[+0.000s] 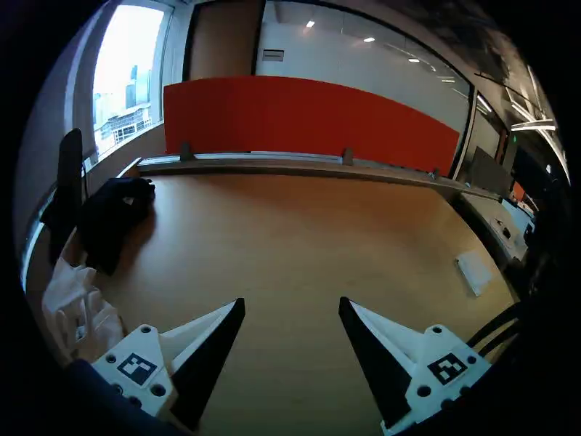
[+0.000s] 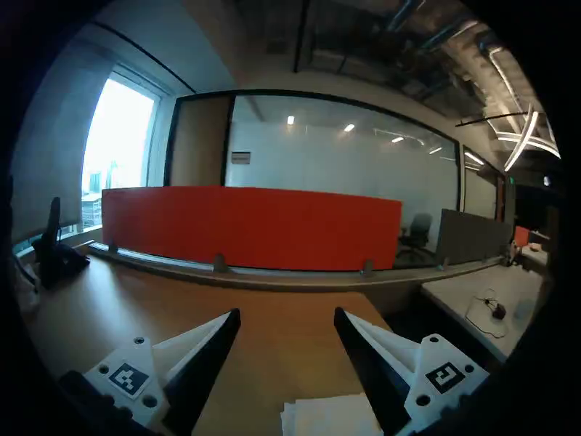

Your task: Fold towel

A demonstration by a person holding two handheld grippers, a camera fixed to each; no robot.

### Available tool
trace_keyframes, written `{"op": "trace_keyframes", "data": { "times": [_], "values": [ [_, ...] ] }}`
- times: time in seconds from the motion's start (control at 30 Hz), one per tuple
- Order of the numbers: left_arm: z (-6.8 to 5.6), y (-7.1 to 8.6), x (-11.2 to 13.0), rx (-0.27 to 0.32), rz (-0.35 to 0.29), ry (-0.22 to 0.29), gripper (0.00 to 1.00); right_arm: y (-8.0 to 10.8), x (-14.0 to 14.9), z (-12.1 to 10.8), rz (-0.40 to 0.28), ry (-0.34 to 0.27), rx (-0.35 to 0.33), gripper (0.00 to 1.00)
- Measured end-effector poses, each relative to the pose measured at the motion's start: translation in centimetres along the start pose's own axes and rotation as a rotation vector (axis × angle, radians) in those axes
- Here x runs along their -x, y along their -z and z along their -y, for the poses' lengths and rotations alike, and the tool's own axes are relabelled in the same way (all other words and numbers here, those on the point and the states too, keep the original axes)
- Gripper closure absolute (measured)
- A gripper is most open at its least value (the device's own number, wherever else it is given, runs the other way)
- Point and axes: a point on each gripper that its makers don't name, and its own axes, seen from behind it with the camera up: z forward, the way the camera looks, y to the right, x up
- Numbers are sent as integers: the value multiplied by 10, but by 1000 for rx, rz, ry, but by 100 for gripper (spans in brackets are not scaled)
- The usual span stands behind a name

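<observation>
With left gripper (image 1: 290, 301) and right gripper (image 2: 287, 311) both spread and empty, the right one, just above the white towel (image 2: 328, 418) on the bench (image 2: 145, 305), should probably lower and pinch one edge squarely.

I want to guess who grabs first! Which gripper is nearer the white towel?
Probably right: the white towel lies close before the open right gripper. From the left gripper it looks farther off, sideways.
</observation>
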Motion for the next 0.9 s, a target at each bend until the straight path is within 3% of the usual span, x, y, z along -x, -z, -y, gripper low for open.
{"op": "trace_keyframes", "data": {
  "times": [0.2, 0.4, 0.7, 0.9],
  "values": [
    [5, 0, -21, -8, -83, 14, 4, -2, -6, 9, -4, -23, 5, 0],
    [15, 4, -52, -29, -207, 6, 4, -1, -11, 26, -10, -23, -3, 0],
    [41, 9, -83, -83, -327, 21, 4, 1, -27, 63, -28, -43, -20, 0],
    [57, 10, -99, -113, -379, 3, 4, -1, -35, 94, -37, -50, -39, 0]
  ]
}}
